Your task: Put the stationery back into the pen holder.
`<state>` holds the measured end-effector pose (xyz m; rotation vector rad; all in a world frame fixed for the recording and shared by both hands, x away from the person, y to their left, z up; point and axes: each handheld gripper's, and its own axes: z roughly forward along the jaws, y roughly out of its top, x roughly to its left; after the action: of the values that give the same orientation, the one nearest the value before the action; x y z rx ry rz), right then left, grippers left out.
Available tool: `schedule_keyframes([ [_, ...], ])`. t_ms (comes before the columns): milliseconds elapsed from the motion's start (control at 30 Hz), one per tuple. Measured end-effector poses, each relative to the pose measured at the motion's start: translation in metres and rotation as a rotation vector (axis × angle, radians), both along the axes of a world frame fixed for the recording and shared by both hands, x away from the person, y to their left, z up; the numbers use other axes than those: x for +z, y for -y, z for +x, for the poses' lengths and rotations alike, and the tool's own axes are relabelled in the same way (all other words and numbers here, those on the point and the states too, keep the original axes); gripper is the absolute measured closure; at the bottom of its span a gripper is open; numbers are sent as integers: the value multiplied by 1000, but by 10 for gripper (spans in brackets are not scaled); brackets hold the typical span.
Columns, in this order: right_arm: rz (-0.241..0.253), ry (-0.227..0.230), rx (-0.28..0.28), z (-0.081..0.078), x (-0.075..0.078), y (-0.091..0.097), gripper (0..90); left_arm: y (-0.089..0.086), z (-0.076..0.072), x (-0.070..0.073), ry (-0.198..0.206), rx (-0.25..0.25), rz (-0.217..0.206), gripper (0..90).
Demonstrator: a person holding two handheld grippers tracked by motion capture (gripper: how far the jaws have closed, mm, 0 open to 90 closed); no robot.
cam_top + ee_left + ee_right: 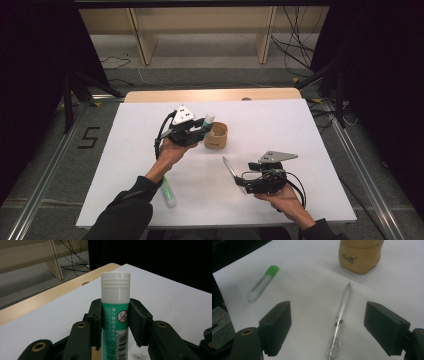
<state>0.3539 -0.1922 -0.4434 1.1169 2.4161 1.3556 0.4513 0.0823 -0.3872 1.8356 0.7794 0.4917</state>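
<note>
Left hand-held gripper (115,322) clamps glue stick (115,315) beside tan cup (216,135)

A lab or recording studio: a white-topped table (280,130) stands between black curtains (30,75), with metal floor rails (45,170), a taped number five (89,137), loose cables (295,47) and plain wooden bench legs (142,42) behind.

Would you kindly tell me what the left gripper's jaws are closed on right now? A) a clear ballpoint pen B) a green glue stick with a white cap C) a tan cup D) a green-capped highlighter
B: in the left gripper view the left gripper has both black pads pressed against the green glue stick with a white cap, held upright.
</note>
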Motion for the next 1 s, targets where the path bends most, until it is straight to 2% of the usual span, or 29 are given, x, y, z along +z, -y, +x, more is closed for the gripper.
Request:
schedule_keyframes([
  [67,1,-1,-1,0,0,0,228,5,4,1,6,3,5,651],
  [200,3,0,0,0,0,1,229,13,12,1,-1,5,-10,651],
  [633,3,-2,6,0,-1,0,229,36,34,-2,-5,53,-35,651],
  [833,4,2,10,0,-2,0,229,48,39,-6,0,52,-38,650],
  [1000,3,-2,11,0,-2,0,229,55,42,-12,-5,59,-12,649],
])
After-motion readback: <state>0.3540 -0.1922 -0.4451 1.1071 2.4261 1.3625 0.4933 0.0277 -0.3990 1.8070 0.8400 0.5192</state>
